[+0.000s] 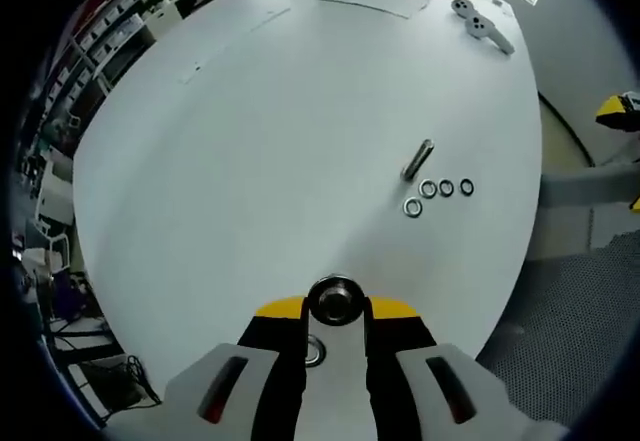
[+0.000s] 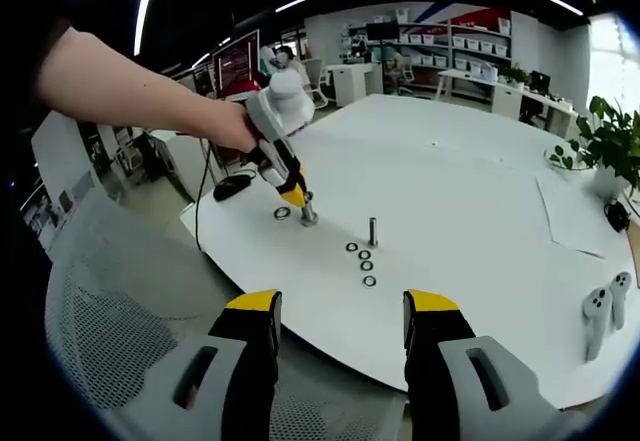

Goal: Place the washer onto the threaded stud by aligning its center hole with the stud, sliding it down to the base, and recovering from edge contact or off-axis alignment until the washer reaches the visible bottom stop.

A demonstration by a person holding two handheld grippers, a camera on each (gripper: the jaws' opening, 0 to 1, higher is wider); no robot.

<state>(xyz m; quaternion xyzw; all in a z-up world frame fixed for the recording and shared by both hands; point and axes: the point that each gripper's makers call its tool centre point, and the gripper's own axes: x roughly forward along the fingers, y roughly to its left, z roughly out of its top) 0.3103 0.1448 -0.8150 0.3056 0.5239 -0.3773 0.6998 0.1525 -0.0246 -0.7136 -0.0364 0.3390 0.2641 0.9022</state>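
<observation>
My left tongs (image 1: 336, 323) are closed around an upright stud (image 1: 335, 300) near the desk's (image 1: 250, 161) near edge, and from above I see its round metal top between the yellow tips. One loose washer (image 1: 313, 350) lies flat on the desk touching or just beside the stud's foot, not threaded on it. In the right gripper view the left tongs (image 2: 297, 199) pinch the stud (image 2: 308, 211), with that washer (image 2: 282, 213) beside it. Further in stands a second stud (image 2: 372, 231) with four spare washers (image 2: 363, 261) close by. My right tongs (image 2: 342, 331) hang open and empty past the desk edge. I judge this the starting step: next the right tongs must pick a washer and centre its hole over the steadied stud.
</observation>
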